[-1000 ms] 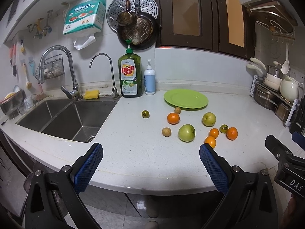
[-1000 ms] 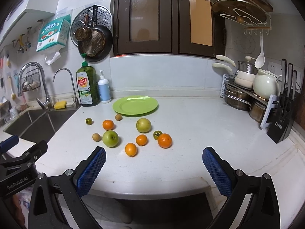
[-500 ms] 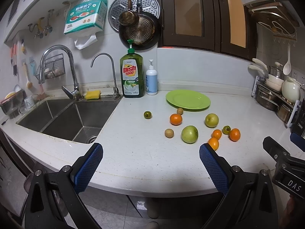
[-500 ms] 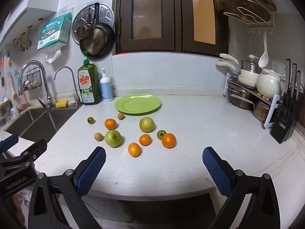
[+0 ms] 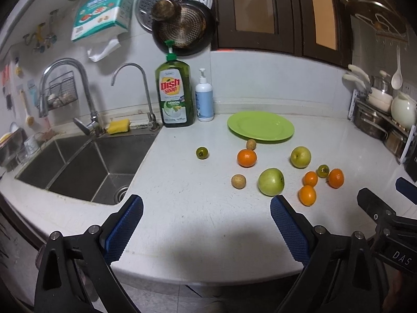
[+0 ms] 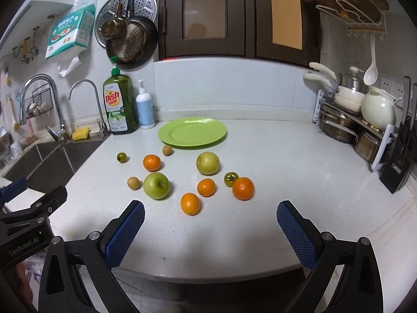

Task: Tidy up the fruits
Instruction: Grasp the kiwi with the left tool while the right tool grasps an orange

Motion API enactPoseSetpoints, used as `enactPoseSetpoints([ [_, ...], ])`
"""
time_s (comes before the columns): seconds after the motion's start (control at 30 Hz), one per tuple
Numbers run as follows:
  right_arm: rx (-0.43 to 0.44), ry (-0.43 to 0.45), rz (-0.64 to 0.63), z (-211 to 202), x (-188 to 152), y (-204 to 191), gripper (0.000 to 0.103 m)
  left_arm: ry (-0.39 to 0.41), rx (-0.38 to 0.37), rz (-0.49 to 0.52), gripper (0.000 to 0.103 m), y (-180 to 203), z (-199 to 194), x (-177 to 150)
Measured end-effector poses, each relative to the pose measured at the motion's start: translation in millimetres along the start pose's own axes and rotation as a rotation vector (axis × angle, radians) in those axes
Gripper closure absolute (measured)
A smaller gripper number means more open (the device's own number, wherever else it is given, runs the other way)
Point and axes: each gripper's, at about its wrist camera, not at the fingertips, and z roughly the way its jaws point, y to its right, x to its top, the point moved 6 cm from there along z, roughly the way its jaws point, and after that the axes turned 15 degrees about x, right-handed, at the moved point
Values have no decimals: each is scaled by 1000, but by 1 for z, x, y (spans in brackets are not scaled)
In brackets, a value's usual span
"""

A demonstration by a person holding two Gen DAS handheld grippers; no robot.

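The white counter (image 6: 273, 161) carried a green plate (image 6: 192, 132) near the back wall, bare of fruit, with a dish soap bottle (image 6: 120, 104) well off its sink side. In front of the plate lay two green apples (image 6: 156, 185) (image 6: 207, 163), four oranges (image 6: 243, 188), then small brownish and dark green fruits, perhaps longans and tomatoes. Nearer than all the fruit, the left gripper (image 5: 206, 224) and right gripper (image 6: 210, 229) hovered with jaws spread wide, holding nothing.

Left gripper (image 5: 206, 216): black angular frame, silver screws, blue cross-hatched pads (image 5: 122, 232); "GenRobot.AI" printed on side. Right gripper (image 6: 211, 221): same build; "DAS" lettering seen on body.
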Motion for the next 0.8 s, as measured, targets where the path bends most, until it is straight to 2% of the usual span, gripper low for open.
enactPoseSetpoints([
  [0.27,25,-67,28,52,1,-1,1,-34,-64,87,14,18,52,11],
  [0.4,10,-105,40,82,3,0,2,-57,-101,133,21,27,82,16],
  [0.6,-13,-171,85,114,-4,5,15,-97,-177,209,27,49,117,14],
  [0.8,-18,-243,139,130,-14,11,29,-125,-250,274,39,69,136,10],
])
